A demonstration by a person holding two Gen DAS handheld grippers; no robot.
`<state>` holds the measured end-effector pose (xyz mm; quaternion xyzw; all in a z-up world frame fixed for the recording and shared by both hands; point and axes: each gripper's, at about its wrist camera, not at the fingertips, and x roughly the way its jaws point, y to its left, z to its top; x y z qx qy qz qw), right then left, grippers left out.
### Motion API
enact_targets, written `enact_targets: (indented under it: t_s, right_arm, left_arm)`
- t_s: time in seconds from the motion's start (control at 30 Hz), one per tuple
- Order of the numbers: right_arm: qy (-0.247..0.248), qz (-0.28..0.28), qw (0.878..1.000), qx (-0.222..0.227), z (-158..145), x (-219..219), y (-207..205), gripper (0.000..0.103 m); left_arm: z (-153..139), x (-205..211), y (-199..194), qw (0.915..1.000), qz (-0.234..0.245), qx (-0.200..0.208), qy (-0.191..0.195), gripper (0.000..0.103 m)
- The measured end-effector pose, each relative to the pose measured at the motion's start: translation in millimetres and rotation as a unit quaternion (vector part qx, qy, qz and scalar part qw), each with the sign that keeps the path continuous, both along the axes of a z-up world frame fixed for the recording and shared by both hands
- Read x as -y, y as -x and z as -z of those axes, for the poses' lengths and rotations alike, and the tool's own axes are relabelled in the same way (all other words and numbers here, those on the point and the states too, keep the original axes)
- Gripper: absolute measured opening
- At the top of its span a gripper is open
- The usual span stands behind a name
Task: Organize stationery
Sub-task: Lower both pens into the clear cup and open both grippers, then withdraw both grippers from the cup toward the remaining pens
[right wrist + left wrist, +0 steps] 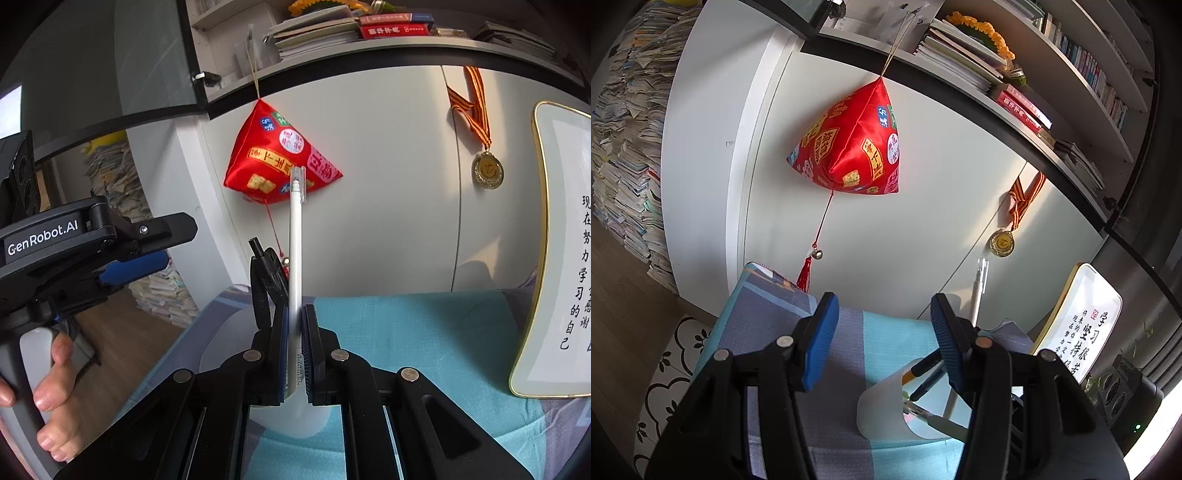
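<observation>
In the left view, the left gripper (882,339) stands half open on nothing just beside the cup (886,406); its right finger hides part of the rim, so a nudge could tip the cup off the cloth (894,325). In the right view, the right gripper (294,343) is clamped on the upright pen (295,236) above the cup, whose mouth its fingers cover, so a blind drop may miss.
</observation>
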<state>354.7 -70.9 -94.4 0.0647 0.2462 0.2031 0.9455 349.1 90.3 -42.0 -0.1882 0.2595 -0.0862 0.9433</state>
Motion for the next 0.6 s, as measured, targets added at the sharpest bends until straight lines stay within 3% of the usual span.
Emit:
enact_targets:
  t_s: [0.13, 0.33, 0.6]
  right_arm:
    - [0.019, -0.01, 1.0, -0.009, -2.5, -1.4, 1.5, 0.008]
    - [-0.007, -0.008, 1.0, -0.026, -8.3, 3.9, -10.0, 0.008]
    - [0.0, 0.008, 1.0, -0.009, -30.4, 27.5, 21.3, 0.008]
  left_arm:
    - [-0.2, 1.0, 0.0, 1.0, 0.001, -0.001, -0.001, 0.05]
    - [0.6, 4.1, -0.1, 0.9999, 0.004, -0.002, -0.01, 0.05]
    - [-3.6, 8.2, 1.6, 0.9999, 0.012, -0.003, -0.006, 0.05]
